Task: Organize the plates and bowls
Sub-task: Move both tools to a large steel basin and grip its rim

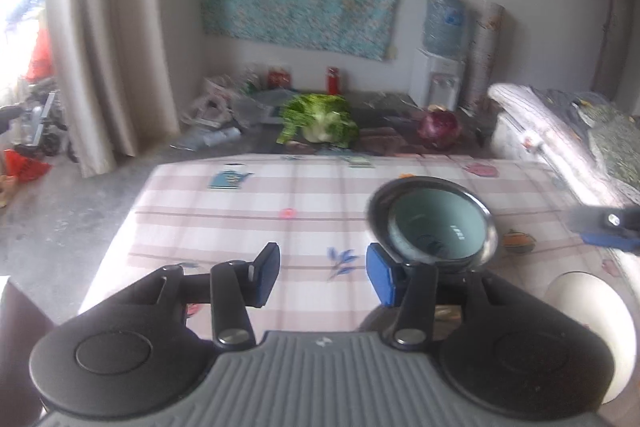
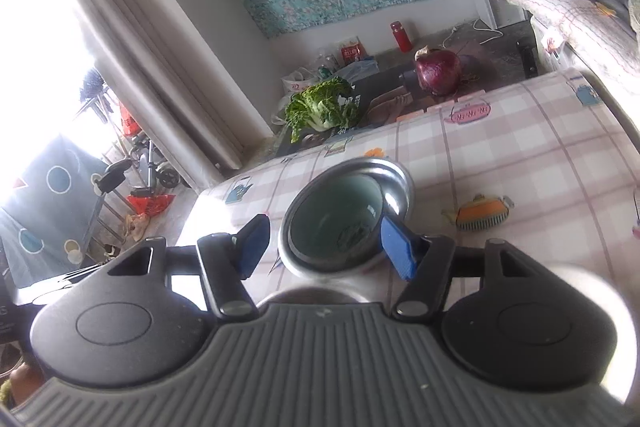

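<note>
A steel bowl [image 1: 490, 227] with a pale teal bowl [image 1: 436, 223] nested inside it stands on the checked tablecloth [image 1: 248, 211]. My left gripper [image 1: 324, 275] is open and holds nothing; its right pad sits just left of the steel bowl's rim. In the right wrist view the same steel bowl [image 2: 398, 183] and teal bowl [image 2: 336, 211] lie between and beyond the fingers of my right gripper [image 2: 326, 247]. That gripper is open, and its right pad overlaps the teal rim in the picture. A white plate [image 1: 596, 311] lies at the table's near right.
Beyond the table's far edge a green leafy cabbage [image 1: 320, 123] and a purple cabbage [image 1: 438, 125] lie on a dark low surface. A water dispenser [image 1: 440, 67] stands by the wall. Bedding [image 1: 560, 131] borders the right; a curtain [image 1: 108, 47] hangs at the left.
</note>
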The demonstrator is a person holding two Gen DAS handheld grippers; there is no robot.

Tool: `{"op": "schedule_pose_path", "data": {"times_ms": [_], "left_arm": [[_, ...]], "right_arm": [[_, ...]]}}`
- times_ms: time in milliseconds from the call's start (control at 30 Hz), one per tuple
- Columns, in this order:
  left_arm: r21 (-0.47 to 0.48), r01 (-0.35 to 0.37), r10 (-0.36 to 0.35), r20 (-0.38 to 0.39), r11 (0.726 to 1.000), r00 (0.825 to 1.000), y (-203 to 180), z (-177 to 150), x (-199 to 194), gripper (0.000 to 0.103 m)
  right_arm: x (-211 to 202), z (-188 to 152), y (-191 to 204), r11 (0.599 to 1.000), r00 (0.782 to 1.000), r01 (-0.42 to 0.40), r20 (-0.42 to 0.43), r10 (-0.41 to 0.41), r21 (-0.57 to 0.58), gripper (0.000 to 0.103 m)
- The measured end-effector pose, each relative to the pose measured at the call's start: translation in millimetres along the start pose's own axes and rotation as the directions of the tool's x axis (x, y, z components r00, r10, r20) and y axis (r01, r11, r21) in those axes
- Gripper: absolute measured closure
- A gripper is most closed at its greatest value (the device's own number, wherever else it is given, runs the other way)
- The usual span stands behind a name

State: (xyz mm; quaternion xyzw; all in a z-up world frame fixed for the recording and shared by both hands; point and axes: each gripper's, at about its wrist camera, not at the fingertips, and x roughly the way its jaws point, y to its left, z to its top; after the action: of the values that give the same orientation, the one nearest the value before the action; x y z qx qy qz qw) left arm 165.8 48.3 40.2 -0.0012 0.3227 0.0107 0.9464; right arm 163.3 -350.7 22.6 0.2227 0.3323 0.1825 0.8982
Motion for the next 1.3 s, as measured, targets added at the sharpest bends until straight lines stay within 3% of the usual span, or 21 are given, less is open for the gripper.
{"op": "schedule_pose_path", "data": {"times_ms": [167,400,700,933,1200,1300], "left_arm": [[-0.021,-0.123,0.124,0.082,0.992,0.989,41,-40,-38,0.054],[-0.188,-0.196,0.207,0.04,0.962,0.977,104,-95,-71,0.053],[-0.342,-0.094,0.083,-0.048,0.935,0.995,147,-142,-89,0.05],[-0.327,-0.093,0.064,-0.097,0.94,0.993,146,-156,-77,0.05],[-0.34,-0.104,0.042,-0.185,0.935,0.982,152,-159,-47,0.053],[-0.335,-0.116,0.044,-0.215,0.935,0.976,153,-161,-40,0.06]], "right_arm": [[-24,-42,23,0.999,1.0,-0.025,-0.018,0.025,-0.03,0.039],[-34,-101,68,0.993,0.996,-0.064,-0.069,0.057,-0.103,0.038],[-30,-162,104,0.987,0.986,-0.095,-0.148,0.075,-0.13,0.038],[-11,-187,122,0.984,0.973,-0.136,-0.204,0.111,-0.116,0.041],[30,-195,148,0.982,0.961,-0.135,-0.261,0.096,-0.135,0.053],[45,-194,150,0.985,0.96,-0.12,-0.266,0.084,-0.122,0.06]]}}
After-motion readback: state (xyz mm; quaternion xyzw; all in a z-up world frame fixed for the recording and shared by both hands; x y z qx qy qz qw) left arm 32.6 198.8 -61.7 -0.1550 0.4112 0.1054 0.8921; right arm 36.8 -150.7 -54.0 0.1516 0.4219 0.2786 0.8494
